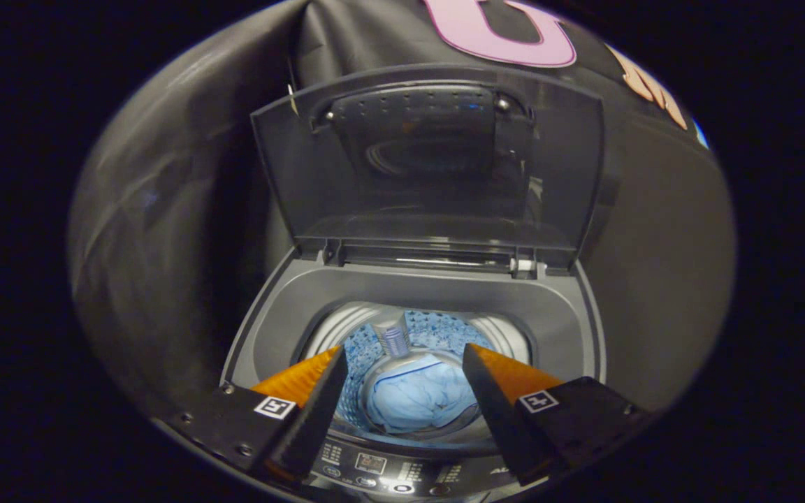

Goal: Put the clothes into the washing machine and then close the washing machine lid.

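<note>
A top-loading washing machine (416, 307) seen from above its front edge. The gripper (402, 360) hangs over the drum opening, fingers spread wide apart with nothing between them. Down in the drum (507, 335), a light blue garment (420, 398) lies bunched at 6 o'clock from the central agitator post (394, 339). The translucent lid (430, 168) stands raised at 12 o'clock. The control panel (388, 471) below is partly hidden by the fingers, its buttons too small to make out.

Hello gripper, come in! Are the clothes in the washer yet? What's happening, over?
Gripper open, fingers apart, holding nothing, above the drum. Light blue clothes lying in the washing machine. Lid standing upright, not yet closed. Nothing in the way.
</note>
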A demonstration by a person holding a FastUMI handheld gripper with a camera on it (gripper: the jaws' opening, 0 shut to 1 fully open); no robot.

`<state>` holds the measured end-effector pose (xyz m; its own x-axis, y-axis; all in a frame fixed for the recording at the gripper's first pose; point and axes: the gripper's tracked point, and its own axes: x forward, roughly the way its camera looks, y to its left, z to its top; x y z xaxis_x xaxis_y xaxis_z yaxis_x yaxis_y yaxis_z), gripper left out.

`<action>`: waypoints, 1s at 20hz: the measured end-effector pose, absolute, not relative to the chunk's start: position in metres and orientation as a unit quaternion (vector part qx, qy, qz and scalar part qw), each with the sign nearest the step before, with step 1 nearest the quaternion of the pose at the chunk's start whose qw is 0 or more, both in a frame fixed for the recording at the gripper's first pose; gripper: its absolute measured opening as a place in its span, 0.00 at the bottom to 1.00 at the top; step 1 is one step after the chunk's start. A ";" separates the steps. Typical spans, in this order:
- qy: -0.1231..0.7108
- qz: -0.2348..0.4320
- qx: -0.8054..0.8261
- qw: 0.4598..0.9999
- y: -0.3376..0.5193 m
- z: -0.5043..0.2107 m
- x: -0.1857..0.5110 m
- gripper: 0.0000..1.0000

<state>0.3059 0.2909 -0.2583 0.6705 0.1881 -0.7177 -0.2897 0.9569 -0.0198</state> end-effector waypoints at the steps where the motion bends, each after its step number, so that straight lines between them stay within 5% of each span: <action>1: 0.381 0.123 -0.073 0.914 0.287 -0.251 0.303 0.99; 13: 0.324 0.120 -0.065 0.936 0.304 -0.171 0.304 0.98; 20: 0.221 0.111 -0.074 0.966 0.318 -0.088 0.329 0.98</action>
<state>0.3290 0.3178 -0.0885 0.8779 0.1820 -0.4429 -0.2474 0.9643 -0.0940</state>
